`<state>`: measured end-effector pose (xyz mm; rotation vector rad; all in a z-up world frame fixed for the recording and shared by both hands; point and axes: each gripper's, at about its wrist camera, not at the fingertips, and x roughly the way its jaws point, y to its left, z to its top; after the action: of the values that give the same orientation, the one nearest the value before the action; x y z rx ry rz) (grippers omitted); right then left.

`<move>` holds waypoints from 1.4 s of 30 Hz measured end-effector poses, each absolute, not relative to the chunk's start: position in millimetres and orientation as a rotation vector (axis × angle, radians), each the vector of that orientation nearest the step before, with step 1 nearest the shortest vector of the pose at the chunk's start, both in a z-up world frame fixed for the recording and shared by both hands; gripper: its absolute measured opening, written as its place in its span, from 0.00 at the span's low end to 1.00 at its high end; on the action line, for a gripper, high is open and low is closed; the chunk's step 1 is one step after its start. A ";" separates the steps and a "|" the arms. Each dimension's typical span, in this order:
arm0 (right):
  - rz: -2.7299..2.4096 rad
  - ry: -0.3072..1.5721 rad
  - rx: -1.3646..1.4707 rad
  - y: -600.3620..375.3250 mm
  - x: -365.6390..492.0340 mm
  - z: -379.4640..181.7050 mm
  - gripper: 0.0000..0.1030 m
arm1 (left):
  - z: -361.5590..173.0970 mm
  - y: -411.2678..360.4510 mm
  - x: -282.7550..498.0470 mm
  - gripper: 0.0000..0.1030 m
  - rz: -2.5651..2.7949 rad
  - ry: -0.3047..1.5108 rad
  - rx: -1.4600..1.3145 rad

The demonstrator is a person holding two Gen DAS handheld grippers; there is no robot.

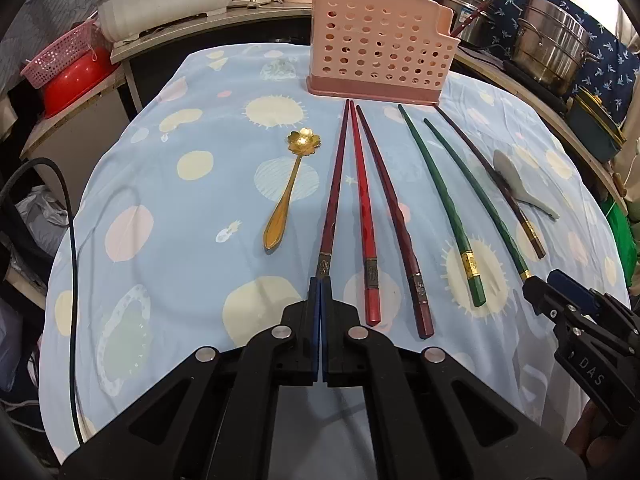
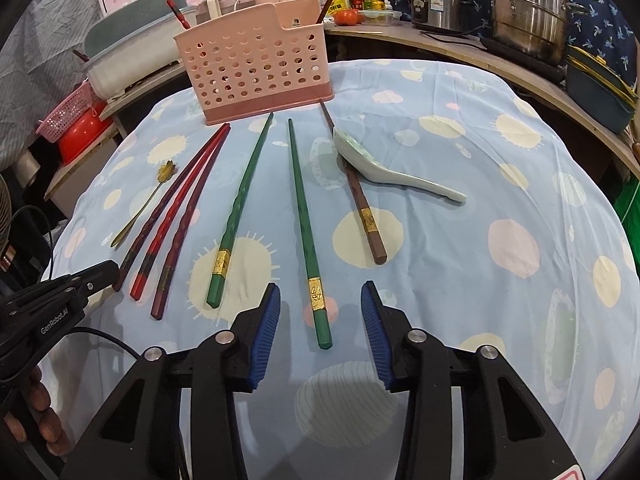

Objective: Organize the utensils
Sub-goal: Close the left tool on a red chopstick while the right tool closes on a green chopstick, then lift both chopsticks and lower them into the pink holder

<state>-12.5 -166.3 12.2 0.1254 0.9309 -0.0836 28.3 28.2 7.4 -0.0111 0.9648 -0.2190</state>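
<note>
A pink perforated utensil holder (image 1: 380,52) (image 2: 256,68) stands at the far side of the table. Before it lie three red chopsticks, two green ones and a brown one. My left gripper (image 1: 320,284) is shut on the thick end of the leftmost dark red chopstick (image 1: 334,200), which lies on the cloth. My right gripper (image 2: 320,304) is open, its blue pads either side of the thick end of the right green chopstick (image 2: 304,216). A gold flower spoon (image 1: 286,192) lies left of the chopsticks. A pale ceramic spoon (image 2: 384,164) rests across the brown chopstick (image 2: 356,196).
The table has a blue cloth with pastel spots (image 1: 180,260). Steel pots (image 2: 528,8) and a teal container (image 2: 600,88) stand on the counter at the right. A white tub (image 1: 168,4), a pink basket and a red bowl (image 1: 76,80) sit at the left.
</note>
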 end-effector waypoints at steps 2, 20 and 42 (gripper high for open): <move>-0.073 0.937 0.121 -163.5 -10.5 10.6 0.29 | 7.2 31.1 27.9 0.00 -0.220 0.969 -0.019; -0.050 0.951 0.118 -156.8 2.2 3.4 0.07 | 4.5 27.0 37.5 0.22 -0.258 0.967 -0.020; -0.033 0.852 0.111 -155.4 -19.1 40.4 0.07 | 44.2 26.3 18.0 0.06 -0.276 0.883 -0.033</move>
<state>-19.1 -155.4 40.4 0.1106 0.8518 -0.0326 18.0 26.3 44.2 -0.0332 0.8827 -0.2762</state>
